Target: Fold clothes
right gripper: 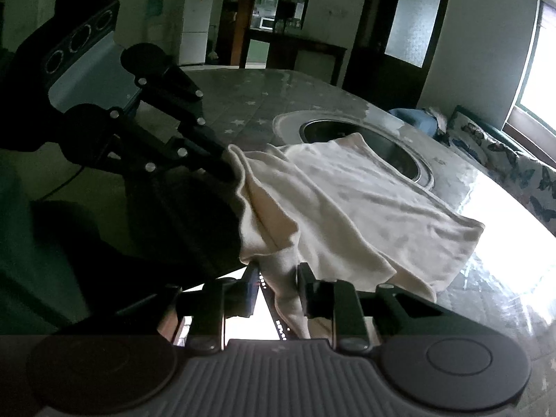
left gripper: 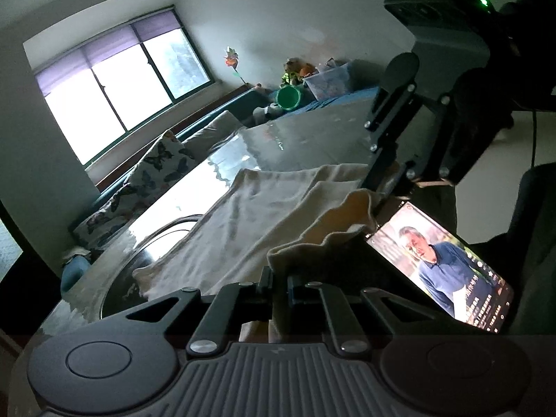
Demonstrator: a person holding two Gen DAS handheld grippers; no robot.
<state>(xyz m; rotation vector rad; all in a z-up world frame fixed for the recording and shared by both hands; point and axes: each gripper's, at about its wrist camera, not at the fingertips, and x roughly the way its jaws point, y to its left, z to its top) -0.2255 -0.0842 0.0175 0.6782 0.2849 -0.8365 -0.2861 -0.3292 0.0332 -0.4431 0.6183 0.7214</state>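
The cream garment (right gripper: 347,201) lies across the middle of the glass-topped worktop (right gripper: 493,278), its far part draped over the rim of a round inset basin (right gripper: 392,149) and its near edge gathered up toward the lower centre of both views.

The main risk, as I judge it, is an uneven grip. In the left wrist view the left tool (left gripper: 279,286) has its jaws nearly together, pinching a bunched fold at the lower centre. In the right wrist view the right tool (right gripper: 278,285) stands partly open with a hanging twist of cloth between its jaws; whether its pads press on the cloth I cannot tell. If that side is loose, a lift could pull the cloth out of it, so the edge sags and the fold goes crooked.

A second hazard: a lit phone (left gripper: 441,264) rests at the lower right of the left view, just beside the gathered cloth, and dragging fabric could catch it. Cloth over the basin could also snag on its rim.

Both tools tilt downward toward the worktop. In the left view the right tool reaches in from the upper right; in the right view the left tool reaches in from the upper left, each meeting the same near edge
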